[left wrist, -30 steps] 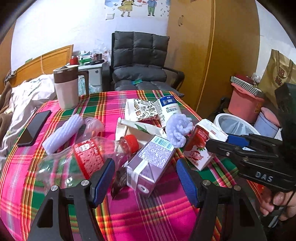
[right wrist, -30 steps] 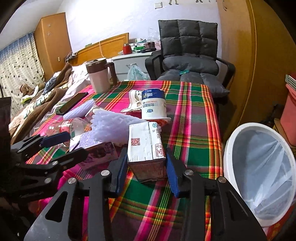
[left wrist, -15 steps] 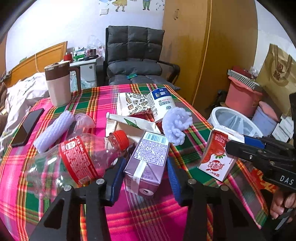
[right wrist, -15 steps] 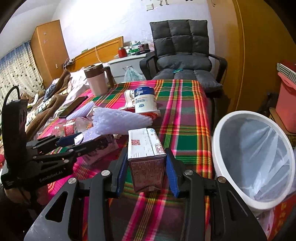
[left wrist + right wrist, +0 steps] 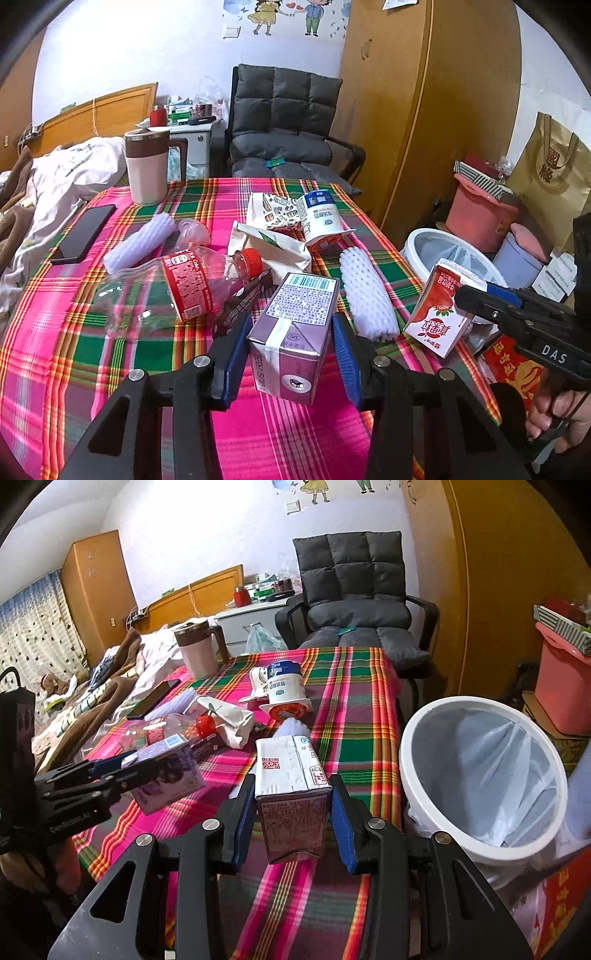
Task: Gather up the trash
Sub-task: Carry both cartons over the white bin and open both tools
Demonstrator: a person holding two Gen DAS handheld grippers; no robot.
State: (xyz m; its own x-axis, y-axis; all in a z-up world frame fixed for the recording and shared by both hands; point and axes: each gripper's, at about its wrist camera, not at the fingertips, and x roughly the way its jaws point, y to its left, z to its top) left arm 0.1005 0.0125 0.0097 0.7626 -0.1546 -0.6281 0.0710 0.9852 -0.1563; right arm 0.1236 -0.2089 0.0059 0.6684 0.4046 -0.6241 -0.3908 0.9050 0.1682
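Note:
My left gripper (image 5: 290, 322) is shut on a purple drink carton (image 5: 306, 295) and holds it just above the plaid tablecloth (image 5: 110, 350). The same carton (image 5: 170, 779) shows at the left of the right wrist view. My right gripper (image 5: 294, 781) is shut on a red-and-white strawberry milk carton (image 5: 288, 760), held near the table's right edge beside the white lined bin (image 5: 461, 701). That carton (image 5: 439, 317) also appears at the right of the left wrist view. A plastic bottle (image 5: 177, 288), a yogurt cup (image 5: 321, 218), a paper bag (image 5: 273, 247) and foam sleeves (image 5: 369, 295) lie on the table.
A black phone (image 5: 85, 232) and a lidded jug (image 5: 147, 170) stand at the table's far left. A grey chair (image 5: 284, 129) is behind the table. A pink bucket (image 5: 480, 218), boxes and a paper bag crowd the floor around the bin (image 5: 417, 240).
My left gripper closed on the purple carton and lifted it off the cloth. My right gripper carried the strawberry carton off the cloth toward the bin side of the table.

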